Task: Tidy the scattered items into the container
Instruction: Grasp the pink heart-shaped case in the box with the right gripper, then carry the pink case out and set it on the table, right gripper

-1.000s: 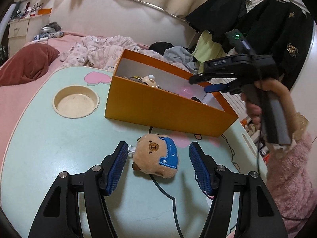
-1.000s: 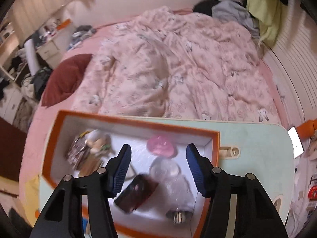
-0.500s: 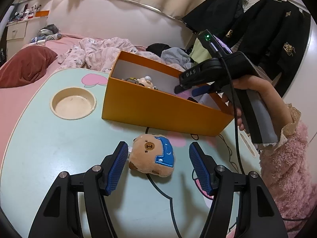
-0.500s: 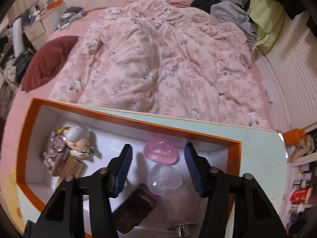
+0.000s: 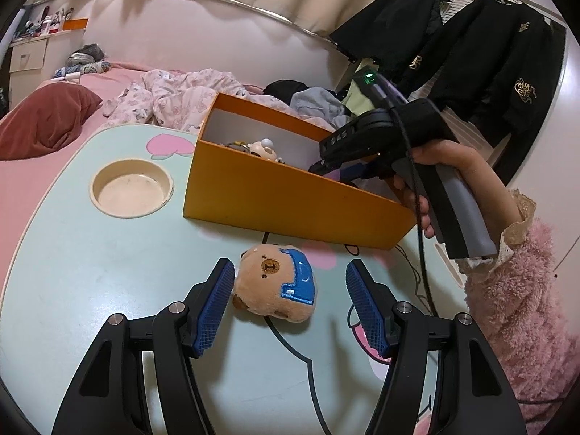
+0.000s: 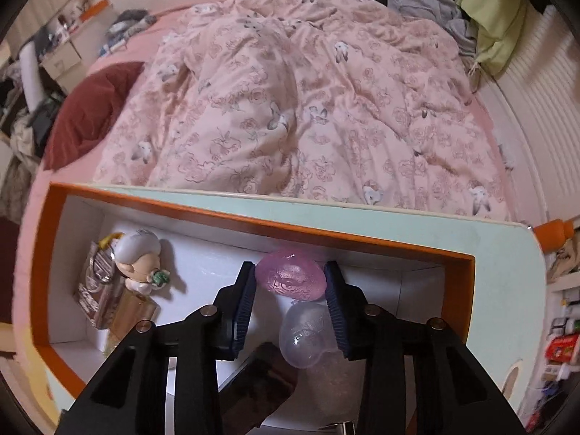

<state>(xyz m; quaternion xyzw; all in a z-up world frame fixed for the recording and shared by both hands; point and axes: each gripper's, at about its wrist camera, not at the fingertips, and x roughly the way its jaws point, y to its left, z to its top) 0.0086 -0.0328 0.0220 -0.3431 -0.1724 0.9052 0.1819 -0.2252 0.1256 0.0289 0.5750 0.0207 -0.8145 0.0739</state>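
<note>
A brown plush bear head with a blue patch point(image 5: 277, 282) lies on the pale green table point(image 5: 90, 272), in front of the orange box point(image 5: 290, 203). My left gripper point(image 5: 290, 304) is open, its blue pads on either side of the plush, not touching it. My right gripper point(image 6: 290, 304) is open and lowered inside the orange box point(image 6: 253, 223), its pads flanking a pink translucent heart point(image 6: 290, 279) and a clear heart point(image 6: 306, 335). It also shows in the left wrist view point(image 5: 344, 170) over the box's right end.
The box also holds a small baby figurine point(image 6: 139, 259), a keychain packet point(image 6: 98, 282) and a dark wallet-like item point(image 6: 261, 380). A round cup recess point(image 5: 131, 187) sits in the table at left. A bed with a pink floral duvet point(image 6: 308, 108) lies beyond the table. Black cables point(image 5: 290, 344) cross the table.
My right gripper has dropped down into the box and its jaws have narrowed around the pink heart. My left gripper has stayed open around the plush, edging slightly forward.
</note>
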